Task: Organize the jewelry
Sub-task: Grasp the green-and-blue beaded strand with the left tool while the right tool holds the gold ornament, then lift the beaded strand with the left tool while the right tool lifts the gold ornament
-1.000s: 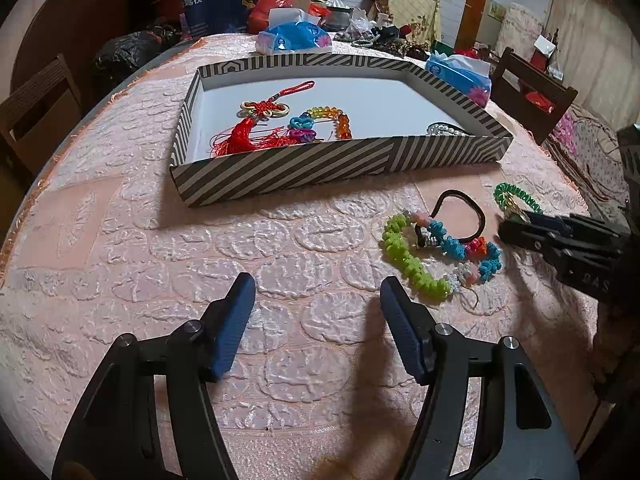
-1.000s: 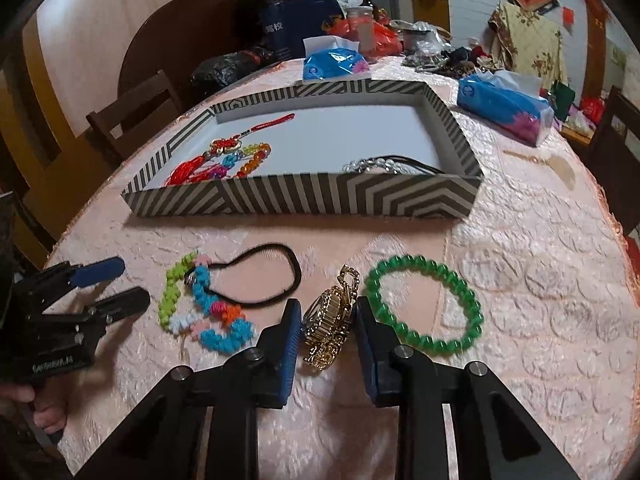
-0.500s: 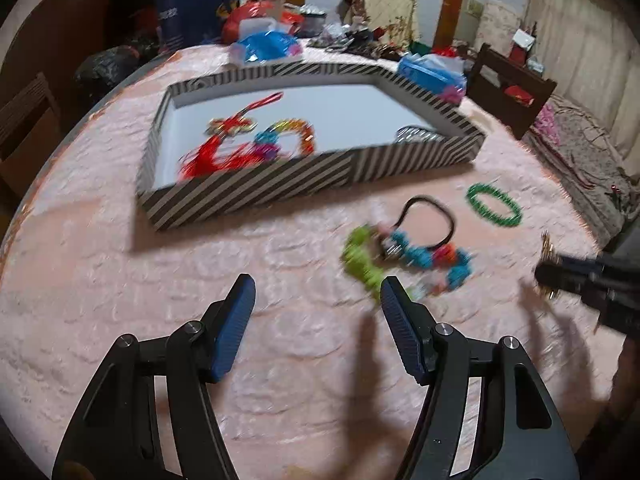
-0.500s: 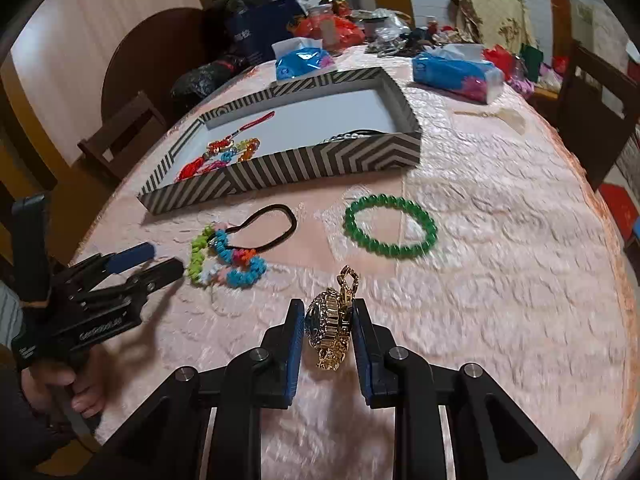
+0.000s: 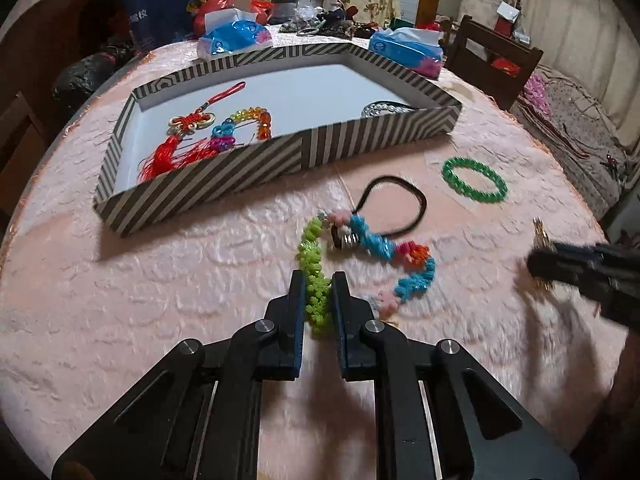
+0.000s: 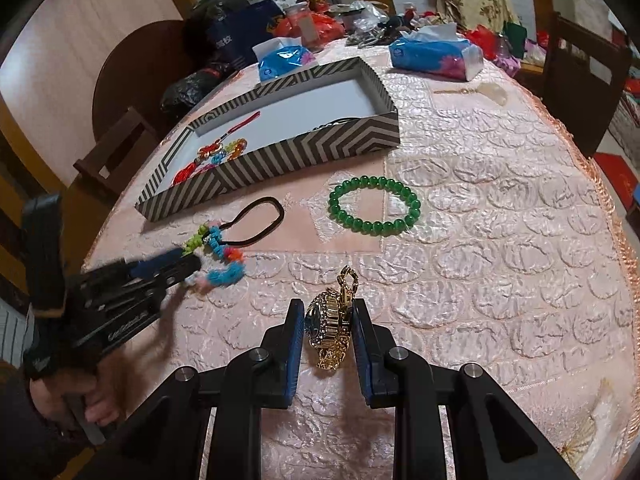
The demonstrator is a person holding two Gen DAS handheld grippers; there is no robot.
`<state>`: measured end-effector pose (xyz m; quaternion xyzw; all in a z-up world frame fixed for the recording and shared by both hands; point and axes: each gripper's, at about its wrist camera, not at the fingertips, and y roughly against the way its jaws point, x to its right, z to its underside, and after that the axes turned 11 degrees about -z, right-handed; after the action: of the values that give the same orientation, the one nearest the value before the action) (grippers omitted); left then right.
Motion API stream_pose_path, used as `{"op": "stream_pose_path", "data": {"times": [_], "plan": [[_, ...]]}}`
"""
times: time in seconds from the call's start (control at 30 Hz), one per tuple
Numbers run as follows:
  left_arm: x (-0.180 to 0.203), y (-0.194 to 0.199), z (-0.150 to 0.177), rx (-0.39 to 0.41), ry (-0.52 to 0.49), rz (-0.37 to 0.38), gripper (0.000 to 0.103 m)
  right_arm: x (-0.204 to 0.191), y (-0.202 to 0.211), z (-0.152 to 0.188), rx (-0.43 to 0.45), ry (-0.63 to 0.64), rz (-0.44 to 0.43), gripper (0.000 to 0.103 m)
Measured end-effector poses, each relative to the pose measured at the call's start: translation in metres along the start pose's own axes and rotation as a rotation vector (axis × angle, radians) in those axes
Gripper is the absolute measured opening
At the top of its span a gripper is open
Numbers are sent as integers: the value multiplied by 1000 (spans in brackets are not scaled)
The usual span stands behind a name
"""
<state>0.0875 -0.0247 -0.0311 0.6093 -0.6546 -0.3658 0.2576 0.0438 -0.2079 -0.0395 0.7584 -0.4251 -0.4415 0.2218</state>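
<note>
left gripper [image 5: 318, 300] clamps the green end of the beaded strand [image 5: 360, 256], which trails forward-right on the tablecloth | right gripper [image 6: 326, 336] grips the gold watch [image 6: 332, 328], lifted | striped tray [image 5: 256, 164] lies ahead-left, nearer the left gripper

Both grippers, left [image 5: 319, 286] and right [image 6: 325, 316], seemingly clamped.

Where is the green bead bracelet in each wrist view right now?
Left wrist view: the green bead bracelet lies at right of centre on the tablecloth, right of the black hair band.
Right wrist view: it sits just above centre, right of the same band.
Shared landmark: the striped box, behind the bracelet in both views.
</note>
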Motion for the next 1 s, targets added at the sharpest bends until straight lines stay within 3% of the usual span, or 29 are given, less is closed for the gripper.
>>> {"op": "stream_pose_path", "data": {"times": [0.17, 0.43, 0.6, 1.0], "plan": [[-23, 27, 12, 58, 72, 75, 11, 4, 6, -1, 28, -22, 10, 22], [-48, 72, 13, 123, 130, 103, 11, -7, 13, 2, 50, 8, 15, 22], [-55, 91, 11, 159, 143, 99, 11, -20, 22, 9, 80, 39, 17, 22], [-52, 102, 17, 131, 173, 43, 11, -38, 45, 25, 135, 60, -7, 22]]}}
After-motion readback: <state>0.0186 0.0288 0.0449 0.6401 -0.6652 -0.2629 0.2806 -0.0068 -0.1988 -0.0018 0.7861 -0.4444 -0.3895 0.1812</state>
